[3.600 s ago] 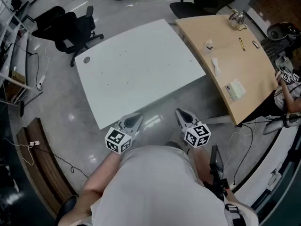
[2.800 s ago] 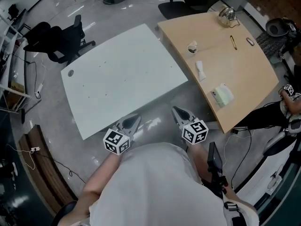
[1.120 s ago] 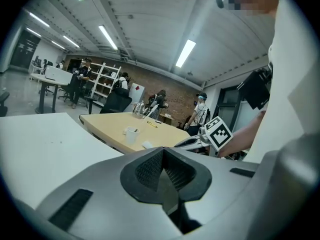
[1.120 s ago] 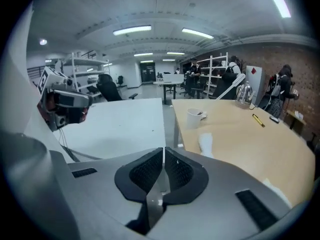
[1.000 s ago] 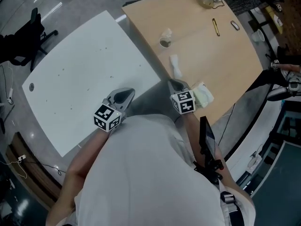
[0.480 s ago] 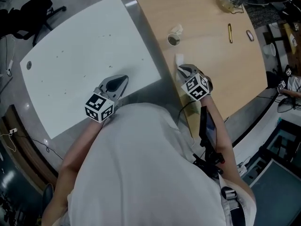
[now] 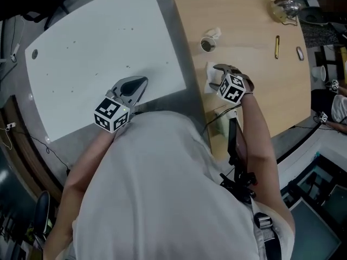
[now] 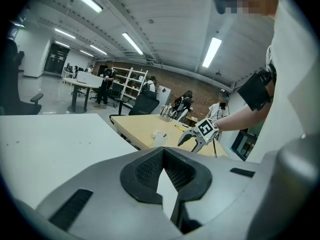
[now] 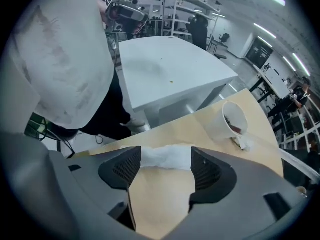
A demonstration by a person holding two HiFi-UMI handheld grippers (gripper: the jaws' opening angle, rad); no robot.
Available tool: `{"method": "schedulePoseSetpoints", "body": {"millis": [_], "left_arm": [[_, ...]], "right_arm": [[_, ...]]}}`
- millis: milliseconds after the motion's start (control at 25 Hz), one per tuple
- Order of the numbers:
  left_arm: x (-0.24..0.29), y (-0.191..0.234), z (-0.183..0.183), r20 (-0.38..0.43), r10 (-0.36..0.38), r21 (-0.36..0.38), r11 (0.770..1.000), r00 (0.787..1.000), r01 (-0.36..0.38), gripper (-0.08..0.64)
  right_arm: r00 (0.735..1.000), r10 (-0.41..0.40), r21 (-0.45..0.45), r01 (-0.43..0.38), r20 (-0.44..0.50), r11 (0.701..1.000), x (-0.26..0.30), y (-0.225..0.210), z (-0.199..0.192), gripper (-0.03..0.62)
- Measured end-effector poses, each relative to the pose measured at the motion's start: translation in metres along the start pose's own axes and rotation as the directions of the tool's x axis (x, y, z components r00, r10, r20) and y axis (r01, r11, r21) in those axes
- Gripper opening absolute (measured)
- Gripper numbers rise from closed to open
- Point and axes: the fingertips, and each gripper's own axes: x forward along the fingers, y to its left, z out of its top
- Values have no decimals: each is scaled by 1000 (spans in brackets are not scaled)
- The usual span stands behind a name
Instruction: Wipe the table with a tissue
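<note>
1. Head view: the person is standing at the gap between a white worktop (image 7: 97, 47) and a wooden worktop (image 7: 255, 91). The left claw (image 7: 143, 81) is hovering over the near edge of the white one, its tips pressed together and carrying nothing. The right claw (image 7: 214, 77) is pointing steeply down at the wooden one, close to its left edge. It is straddling a white tissue (image 7: 207, 76) that is lying on the wood. A paper cup (image 7: 207, 44) is standing just beyond the tissue, and a pen (image 7: 276, 46) is lying well off to the right.

2. Left gripper view: the left claw (image 8: 163, 154) is showing its jaws meeting at the tips. Only a sliver of the white worktop (image 8: 50, 144) is showing through behind them, and nothing is pinched. Further off, the right claw (image 8: 192, 138) is hanging over the wooden worktop (image 8: 145, 126) with its fingers spread, near the cup (image 8: 159, 136).

3. Right gripper view: the right claw (image 9: 166, 164) has just been opening its jaws, and they are standing wide apart. The tissue (image 9: 165, 156) is lying crosswise between the two pads at their tips, reaching from one to the other. It is resting on the wood and is not being squeezed. The cup (image 9: 231, 120) is sitting beyond it to the right, with a crumpled scrap (image 9: 243, 143) lying against it.
</note>
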Motion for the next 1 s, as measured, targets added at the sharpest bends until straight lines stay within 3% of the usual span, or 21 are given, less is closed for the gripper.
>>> {"method": "schedulePoseSetpoints", "body": {"millis": [240,760,1000], "left_arm": [[0,10,3,7,58,-16,998,998,-58,5],[14,5,10,17,70,-19,997,997,-70,5],[7,5,7,21,95,-20,995,995,-95,5]], "right_arm": [[992,119,7,-118,-40,993,27,8,-14,291],[993,80,-1,-80,-90,997,38,8,-13,285],[998,23,-35,-26,-62,999,34,14,-13,214]]}}
